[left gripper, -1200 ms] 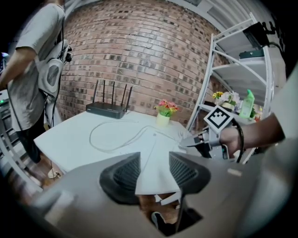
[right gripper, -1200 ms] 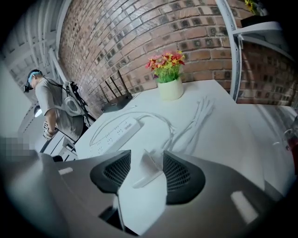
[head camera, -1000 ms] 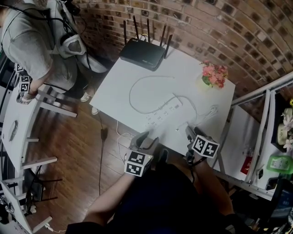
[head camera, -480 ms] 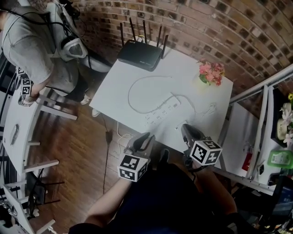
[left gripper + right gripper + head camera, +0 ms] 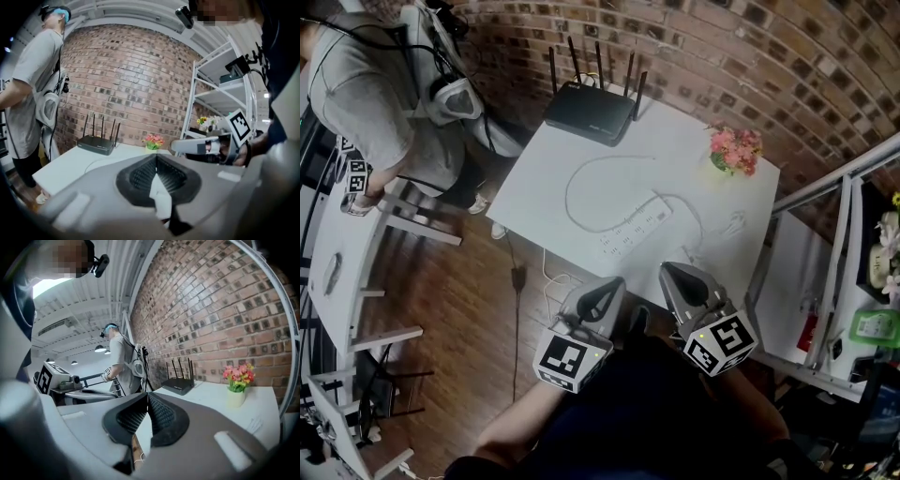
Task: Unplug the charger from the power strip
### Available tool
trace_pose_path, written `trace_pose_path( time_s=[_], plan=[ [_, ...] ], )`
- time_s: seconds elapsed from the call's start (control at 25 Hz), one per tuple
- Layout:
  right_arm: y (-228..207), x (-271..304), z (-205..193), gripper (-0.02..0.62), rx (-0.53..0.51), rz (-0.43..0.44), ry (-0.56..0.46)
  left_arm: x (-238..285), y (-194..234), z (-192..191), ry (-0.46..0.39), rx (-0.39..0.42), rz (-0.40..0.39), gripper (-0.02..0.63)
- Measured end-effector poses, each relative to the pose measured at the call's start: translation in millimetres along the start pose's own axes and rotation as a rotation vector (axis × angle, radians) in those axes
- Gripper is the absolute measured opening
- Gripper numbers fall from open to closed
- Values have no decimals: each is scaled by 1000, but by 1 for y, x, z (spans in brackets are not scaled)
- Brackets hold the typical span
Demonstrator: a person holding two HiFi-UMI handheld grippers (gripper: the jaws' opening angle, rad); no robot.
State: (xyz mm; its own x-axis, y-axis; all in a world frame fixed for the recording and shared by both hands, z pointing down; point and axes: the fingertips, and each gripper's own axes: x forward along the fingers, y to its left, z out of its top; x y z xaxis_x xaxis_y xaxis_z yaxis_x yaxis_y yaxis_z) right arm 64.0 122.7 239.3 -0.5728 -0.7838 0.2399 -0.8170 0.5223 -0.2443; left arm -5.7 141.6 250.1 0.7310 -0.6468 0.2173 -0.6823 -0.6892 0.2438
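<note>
Pink flowers (image 5: pixel 737 148) in pale pot (image 5: pixel 235 398), power strip (image 5: pixel 636 225) on white table (image 5: pixel 534 187)

The white table (image 5: pixel 546 178) catches the most light and glares almost blank from above, so the white power strip (image 5: pixel 636 228) nearly melts into it. Left of the table the wooden floor (image 5: pixel 441 300) lies dimmer, with only soft shadow along the table's edge. Ceiling lamps (image 5: pixel 99 348) glow well beyond the table's far side. The brick wall (image 5: pixel 722 66) behind the table bows into a curve, most strongly in both gripper views, which have black rims. Whatever is nearest those lenses blurs, while the table stays sharp.
</note>
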Motion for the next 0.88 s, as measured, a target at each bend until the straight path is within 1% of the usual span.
trace_pose_path(
  time_s=[0.16, 0.28, 0.4, 0.48, 0.56, 0.68, 0.88],
  plan=[
    [5, -4, 16, 12, -37, 2, -52, -1, -6, 16, -29, 5, -16, 6],
    [4, -6, 20, 12, -33, -3, -60, 0, -8, 20, -22, -9, -23, 6],
    [2, -8, 25, 12, -26, -12, -73, 2, -8, 23, -51, -1, -24, 6],
    [-1, -11, 29, 12, -26, -23, -84, 2, -10, 26, -47, 4, -30, 6],
    [-5, -14, 35, 12, -36, -37, -98, 3, -11, 30, -38, 10, -32, 6],
    [-11, -18, 42, 12, -55, -56, -116, 4, -12, 33, -46, 15, -32, 6],
    [-18, -22, 39, 12, -58, -74, -116, 6, -14, 36, -63, 8, -41, 6]
  ],
)
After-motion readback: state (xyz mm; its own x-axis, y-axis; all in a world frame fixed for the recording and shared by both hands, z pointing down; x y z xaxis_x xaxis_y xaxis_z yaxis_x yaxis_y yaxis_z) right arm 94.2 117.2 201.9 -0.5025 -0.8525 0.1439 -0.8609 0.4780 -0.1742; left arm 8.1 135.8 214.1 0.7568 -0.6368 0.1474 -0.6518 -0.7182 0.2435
